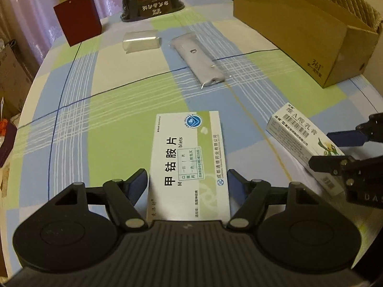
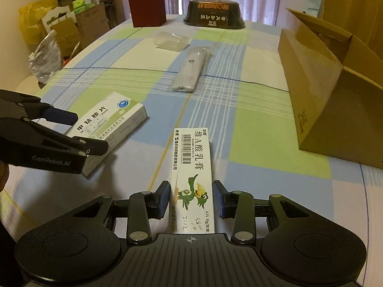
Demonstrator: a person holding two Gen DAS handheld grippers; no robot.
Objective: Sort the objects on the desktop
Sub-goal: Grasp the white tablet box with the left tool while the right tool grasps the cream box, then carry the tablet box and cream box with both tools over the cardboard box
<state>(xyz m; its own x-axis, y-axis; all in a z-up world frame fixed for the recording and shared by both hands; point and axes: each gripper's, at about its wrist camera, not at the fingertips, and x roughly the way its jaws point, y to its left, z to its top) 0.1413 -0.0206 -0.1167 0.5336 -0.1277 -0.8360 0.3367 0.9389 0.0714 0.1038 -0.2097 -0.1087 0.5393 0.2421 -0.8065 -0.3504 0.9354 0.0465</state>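
cardboard tablet box (image 1: 189, 165) points lengthwise away between your open left tongs (image 1: 187, 181); slim cream box (image 2: 192, 179) likewise between open right tongs (image 2: 191, 199).

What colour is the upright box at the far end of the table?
Dark red box, clearest in the right wrist view.

Cardboard box (image 2: 335, 91) cut by right edge; tablet box (image 1: 189, 165) near end under claw.

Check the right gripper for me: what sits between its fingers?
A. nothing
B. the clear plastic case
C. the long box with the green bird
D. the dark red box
C: in the right wrist view the long box with the green bird lies on the table between the right gripper, whose pads flank it.
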